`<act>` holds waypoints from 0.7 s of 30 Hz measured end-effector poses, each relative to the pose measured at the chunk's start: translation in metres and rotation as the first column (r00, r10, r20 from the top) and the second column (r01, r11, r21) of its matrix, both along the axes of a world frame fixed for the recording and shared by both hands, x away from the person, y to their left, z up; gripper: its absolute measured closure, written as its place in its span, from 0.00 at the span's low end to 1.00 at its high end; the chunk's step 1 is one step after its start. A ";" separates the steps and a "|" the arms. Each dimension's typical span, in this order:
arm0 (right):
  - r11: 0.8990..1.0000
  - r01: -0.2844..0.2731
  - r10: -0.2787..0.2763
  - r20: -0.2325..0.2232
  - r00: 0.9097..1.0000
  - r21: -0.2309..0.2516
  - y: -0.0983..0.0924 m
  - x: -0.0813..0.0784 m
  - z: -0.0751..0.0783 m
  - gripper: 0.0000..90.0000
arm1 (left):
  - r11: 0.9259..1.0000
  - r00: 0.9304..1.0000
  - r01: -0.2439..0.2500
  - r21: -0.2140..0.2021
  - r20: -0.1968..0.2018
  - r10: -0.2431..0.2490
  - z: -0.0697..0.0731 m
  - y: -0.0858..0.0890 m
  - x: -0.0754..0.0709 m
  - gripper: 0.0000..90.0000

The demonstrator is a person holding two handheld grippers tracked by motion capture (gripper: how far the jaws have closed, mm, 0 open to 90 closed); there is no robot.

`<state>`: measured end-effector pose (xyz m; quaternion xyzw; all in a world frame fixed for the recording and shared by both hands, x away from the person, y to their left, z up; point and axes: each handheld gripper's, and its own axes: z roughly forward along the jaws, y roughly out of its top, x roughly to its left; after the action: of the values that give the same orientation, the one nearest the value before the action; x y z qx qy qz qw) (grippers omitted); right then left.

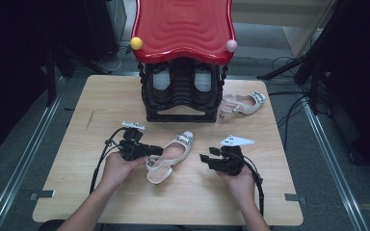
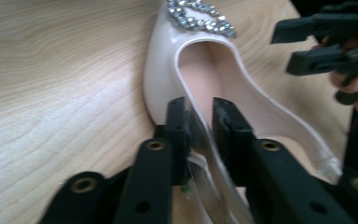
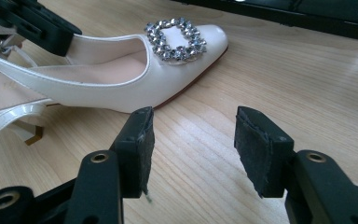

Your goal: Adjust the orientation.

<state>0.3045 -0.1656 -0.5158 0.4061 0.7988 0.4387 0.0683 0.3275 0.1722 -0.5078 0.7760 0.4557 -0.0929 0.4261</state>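
Observation:
A cream slingback shoe [image 1: 171, 156] with a rhinestone buckle lies on its side near the middle of the wooden table [image 1: 96, 101]. My left gripper [image 1: 156, 150] reaches it from the left. In the left gripper view the shoe's [image 2: 168, 79] side rim passes between the jaws of the left gripper [image 2: 199, 105]; a visible gap remains around the thin wall, so the pads do not press on it. My right gripper [image 1: 203, 158] rests just right of the shoe. In the right gripper view it [image 3: 193, 126] stands open over bare wood, the shoe [image 3: 121, 88] just beyond its tips.
A black shoe rack [image 1: 180, 91] with a red wavy roof [image 1: 183, 24] stands at the table's back and holds dark shoes. A yellow ball [image 1: 136, 43] and a pink ball [image 1: 231, 45] sit on the roof's corners. A second cream shoe [image 1: 243, 103] lies right of the rack.

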 end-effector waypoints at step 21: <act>0.995 -0.100 0.101 -0.049 0.994 0.014 0.035 0.004 -0.003 0.88 | 0.991 0.995 -0.014 0.132 0.097 0.002 0.011 0.041 -0.032 0.89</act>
<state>0.3082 -0.1301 -0.5192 0.3766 0.8170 0.4360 0.0240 0.2958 0.2133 -0.4965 0.8044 0.4429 -0.0232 0.3954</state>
